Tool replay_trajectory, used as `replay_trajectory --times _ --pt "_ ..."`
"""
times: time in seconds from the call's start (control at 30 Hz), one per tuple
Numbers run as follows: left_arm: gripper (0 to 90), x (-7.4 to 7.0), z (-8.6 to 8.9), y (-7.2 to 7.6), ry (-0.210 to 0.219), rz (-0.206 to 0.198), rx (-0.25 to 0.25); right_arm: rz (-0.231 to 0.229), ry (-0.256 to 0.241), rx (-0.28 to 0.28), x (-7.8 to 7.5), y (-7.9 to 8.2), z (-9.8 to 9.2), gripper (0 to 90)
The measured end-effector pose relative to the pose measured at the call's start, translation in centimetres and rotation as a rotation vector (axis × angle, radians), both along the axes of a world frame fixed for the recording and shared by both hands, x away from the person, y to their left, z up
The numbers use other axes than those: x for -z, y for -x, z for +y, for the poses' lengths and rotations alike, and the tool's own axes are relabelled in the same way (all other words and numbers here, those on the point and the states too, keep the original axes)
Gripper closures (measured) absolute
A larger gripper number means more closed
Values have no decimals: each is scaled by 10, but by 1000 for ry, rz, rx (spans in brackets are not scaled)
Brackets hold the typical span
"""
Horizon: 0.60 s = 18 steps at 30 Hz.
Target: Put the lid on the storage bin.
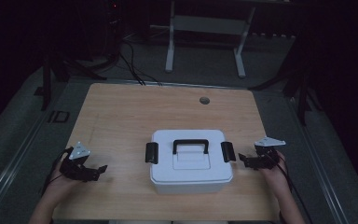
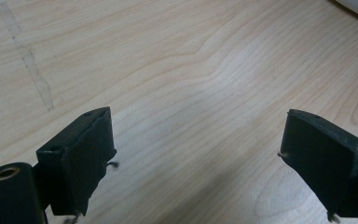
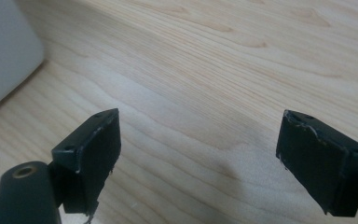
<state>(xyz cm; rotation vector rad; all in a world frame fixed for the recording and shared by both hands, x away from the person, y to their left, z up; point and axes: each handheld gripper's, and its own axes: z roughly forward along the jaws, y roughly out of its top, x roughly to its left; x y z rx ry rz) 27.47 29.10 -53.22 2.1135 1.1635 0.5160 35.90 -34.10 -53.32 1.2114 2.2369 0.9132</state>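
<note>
I hold two black grippers, one in each hand. My left gripper [image 1: 103,169] has its two jaws spread wide apart, with nothing between them but bare wood. My right gripper [image 1: 241,158] is the same, two jaws wide apart and holding nothing. Both sit low over the one light wooden table [image 1: 121,112]. Between my two grippers stands one white plastic box with a lid [image 1: 190,161]. It is near the front middle of the table. The box has one black handle [image 1: 190,144] on top, lying flat, and two black clips [image 1: 152,152], one on each short side. My right gripper is just beside the right clip but not touching it. My left gripper is farther from the left clip. One small round grey hole [image 1: 204,100] sits near the far edge of the table.
</note>
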Motion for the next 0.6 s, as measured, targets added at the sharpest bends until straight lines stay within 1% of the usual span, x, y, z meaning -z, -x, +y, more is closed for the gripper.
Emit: replay_trajectory --times 0.07,0.13,0.23,0.27,0.33,0.37,0.43,0.47,0.5,0.53,0.6 --pt "98 1 4 3 19 -15 -23 -15 -8 33 1 0 0 135" --pt "98 3 6 5 22 -25 -46 -34 -23 69 1 1 0 135" --pt "98 7 9 7 42 -18 -75 -54 -31 103 1 3 1 135" --pt "97 9 10 7 38 -18 -101 -61 -31 114 1 4 1 129" --pt "93 11 11 8 34 -21 -122 -75 -21 142 2 6 3 125" --pt "91 12 10 8 22 -16 -140 -85 -17 157 2 7 3 122" --pt "89 14 10 8 7 -22 -154 -93 -27 183 2 9 3 121" --pt "82 14 10 9 -3 -25 -178 -100 -33 200 2 10 3 121" --pt "81 14 10 9 -1 -28 -188 -118 -39 224 1 11 3 121" --pt "81 13 10 9 -2 -28 -204 -126 -44 232 1 12 3 121" --pt "81 13 11 11 13 -43 -225 -147 -59 267 1 15 3 121"
